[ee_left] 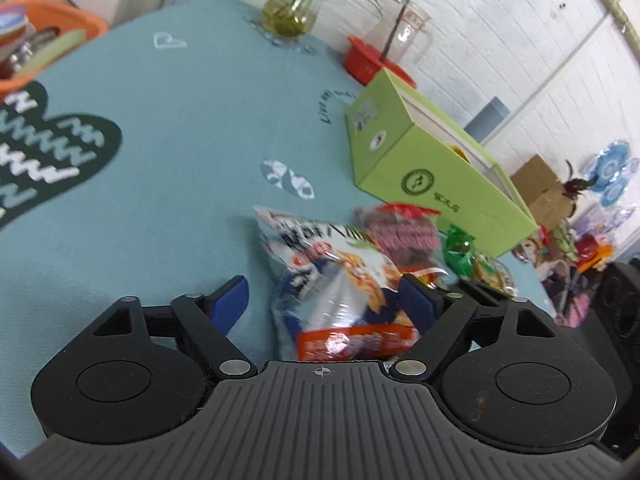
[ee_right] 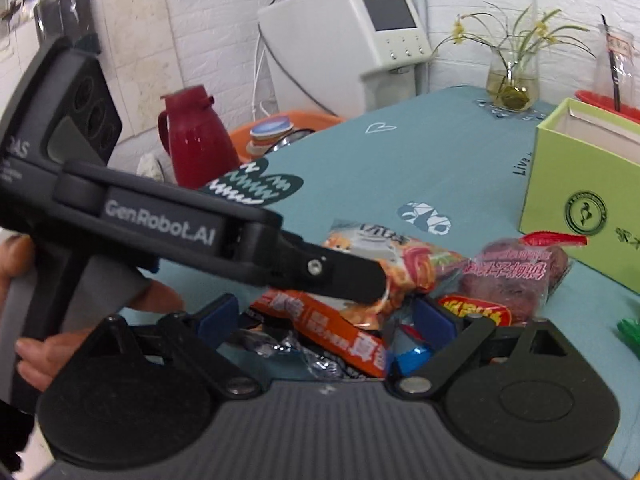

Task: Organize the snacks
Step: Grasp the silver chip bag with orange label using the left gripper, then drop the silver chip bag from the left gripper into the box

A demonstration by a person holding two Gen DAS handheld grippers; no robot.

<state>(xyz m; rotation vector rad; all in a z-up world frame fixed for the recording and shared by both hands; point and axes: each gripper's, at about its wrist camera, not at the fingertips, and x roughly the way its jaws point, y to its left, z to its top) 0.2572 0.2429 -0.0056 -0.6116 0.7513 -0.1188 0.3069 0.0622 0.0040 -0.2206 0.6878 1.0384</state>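
Snack packets (ee_right: 360,312) lie heaped on a teal tablecloth (ee_left: 180,140) by white brick wall (ee_left: 500,32). Left gripper (ee_left: 324,300) straddles a clear shrimp-cracker bag (ee_left: 340,280), blue pads not pressing. Right gripper (ee_right: 328,316), spread wide, hovers over an orange packet (ee_right: 340,332). "GenRobot.AI" marks the left tool; green box (ee_right: 580,192) sits far right.

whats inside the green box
The green box is open at the top. The left wrist view shows its white inner wall and a small bit of something yellow inside. The box's near wall hides everything lower down, so what else is in it cannot be told.
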